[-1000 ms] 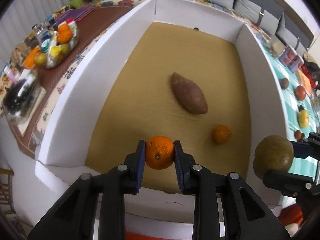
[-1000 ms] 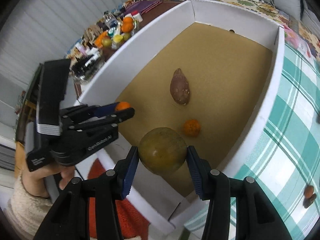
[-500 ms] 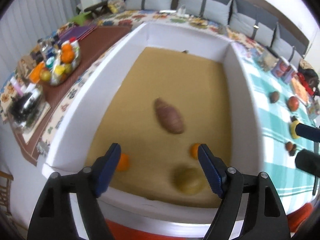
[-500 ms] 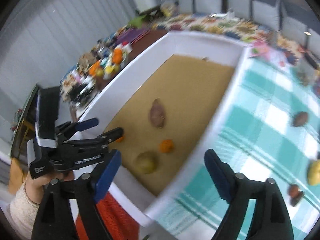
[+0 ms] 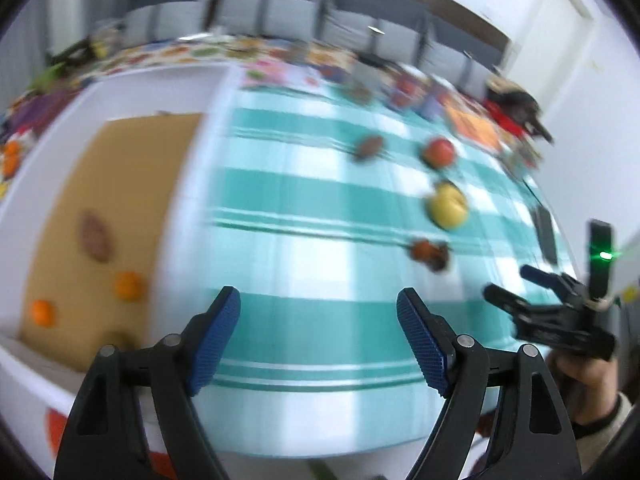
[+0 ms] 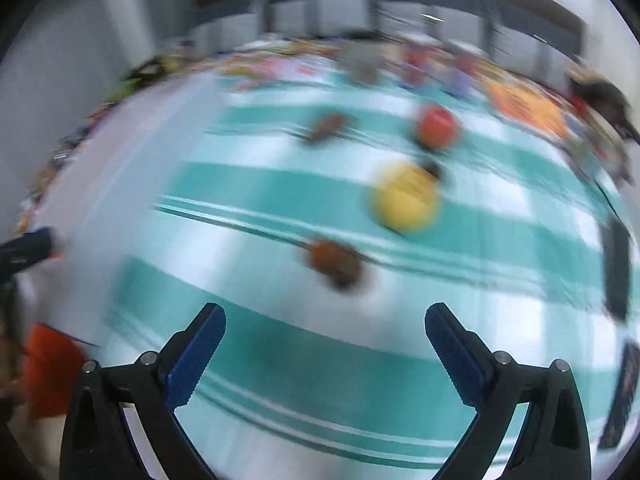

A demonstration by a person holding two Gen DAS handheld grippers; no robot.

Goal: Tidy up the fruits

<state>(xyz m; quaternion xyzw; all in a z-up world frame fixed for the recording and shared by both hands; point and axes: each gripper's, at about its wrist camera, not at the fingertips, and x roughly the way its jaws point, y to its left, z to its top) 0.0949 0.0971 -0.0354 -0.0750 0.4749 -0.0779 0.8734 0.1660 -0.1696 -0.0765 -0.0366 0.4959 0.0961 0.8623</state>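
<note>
Both views are motion-blurred. My left gripper [image 5: 318,328] is open and empty above the teal checked cloth. At the left the white box [image 5: 188,184] holds a sweet potato [image 5: 95,236], two oranges [image 5: 128,286] [image 5: 43,313] and a greenish fruit [image 5: 116,338]. On the cloth lie a yellow fruit [image 5: 447,208], a red fruit [image 5: 439,152], a brown fruit [image 5: 370,146] and small brown fruits [image 5: 429,254]. My right gripper [image 6: 325,340] is open and empty over the cloth, short of the small brown fruits [image 6: 334,262] and the yellow fruit [image 6: 404,200]. It also shows in the left wrist view [image 5: 516,290].
Dark flat objects [image 5: 546,234] lie near the cloth's right edge. Packets and clutter [image 5: 472,120] line the far side of the table, with grey cushions behind. Something orange-red [image 6: 48,372] sits at the lower left below the table.
Both grippers let go of their fruits into the box, opened, and swung right from the box to over the teal cloth. The orange and the greenish fruit now lie in the box.
</note>
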